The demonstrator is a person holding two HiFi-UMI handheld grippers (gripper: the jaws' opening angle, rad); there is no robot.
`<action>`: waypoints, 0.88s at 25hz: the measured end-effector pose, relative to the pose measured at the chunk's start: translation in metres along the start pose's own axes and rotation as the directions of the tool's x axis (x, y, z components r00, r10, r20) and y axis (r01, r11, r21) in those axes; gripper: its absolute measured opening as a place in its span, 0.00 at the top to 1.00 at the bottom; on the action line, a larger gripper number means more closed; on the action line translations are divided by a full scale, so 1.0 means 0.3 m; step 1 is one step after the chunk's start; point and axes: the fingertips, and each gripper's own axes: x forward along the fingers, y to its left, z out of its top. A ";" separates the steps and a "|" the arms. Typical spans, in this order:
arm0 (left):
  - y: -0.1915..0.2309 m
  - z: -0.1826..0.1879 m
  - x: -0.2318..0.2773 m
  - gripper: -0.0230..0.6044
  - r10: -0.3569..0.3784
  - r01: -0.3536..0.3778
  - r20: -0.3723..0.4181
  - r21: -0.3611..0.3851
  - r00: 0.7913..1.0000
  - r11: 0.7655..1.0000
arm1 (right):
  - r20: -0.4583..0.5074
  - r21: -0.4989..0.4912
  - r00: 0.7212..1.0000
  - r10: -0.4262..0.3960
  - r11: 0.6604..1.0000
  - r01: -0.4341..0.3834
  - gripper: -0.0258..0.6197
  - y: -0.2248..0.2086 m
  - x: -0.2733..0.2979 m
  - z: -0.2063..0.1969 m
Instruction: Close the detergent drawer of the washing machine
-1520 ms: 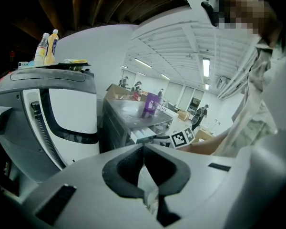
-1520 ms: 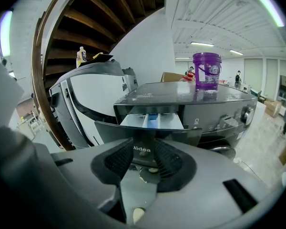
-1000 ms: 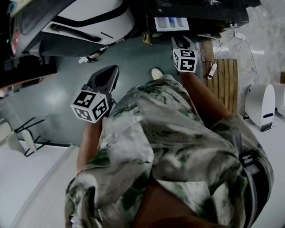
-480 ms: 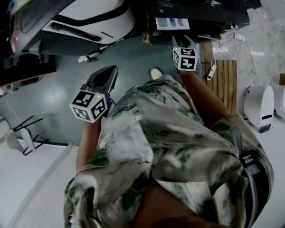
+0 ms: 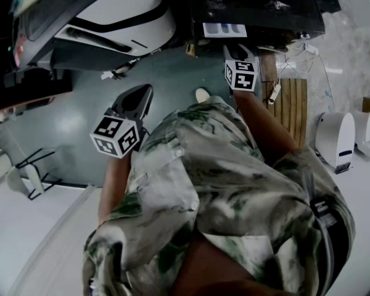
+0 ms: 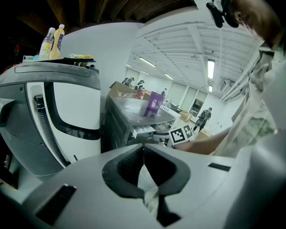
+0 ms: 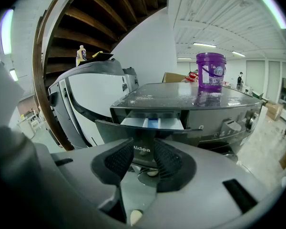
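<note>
Right gripper view: detergent drawer open just beyond claw.

Detergent drawer front (perhaps half) hidden

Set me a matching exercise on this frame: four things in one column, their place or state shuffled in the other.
1. drawer
2. bucket
3. left gripper
4. right gripper

A. jaws together
B. pulled out
C. jaws apart
D. on top of the washer

Pairs: 1-B, 2-D, 3-A, 4-C
</note>
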 end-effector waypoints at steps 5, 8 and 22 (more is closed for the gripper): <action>-0.004 0.003 0.006 0.92 -0.001 0.001 0.001 -0.001 1.000 1.000 | 0.000 -0.001 1.000 0.001 1.000 -0.001 0.73 -0.003 0.006 0.006; -0.008 0.000 0.006 0.92 0.001 -0.001 0.001 -0.002 1.000 1.000 | 0.004 -0.003 1.000 0.003 1.000 -0.003 0.73 -0.004 0.008 0.007; -0.013 -0.011 -0.003 0.92 0.017 -0.017 0.003 -0.010 1.000 1.000 | 0.002 -0.009 1.000 0.015 1.000 -0.015 0.73 -0.009 0.031 0.025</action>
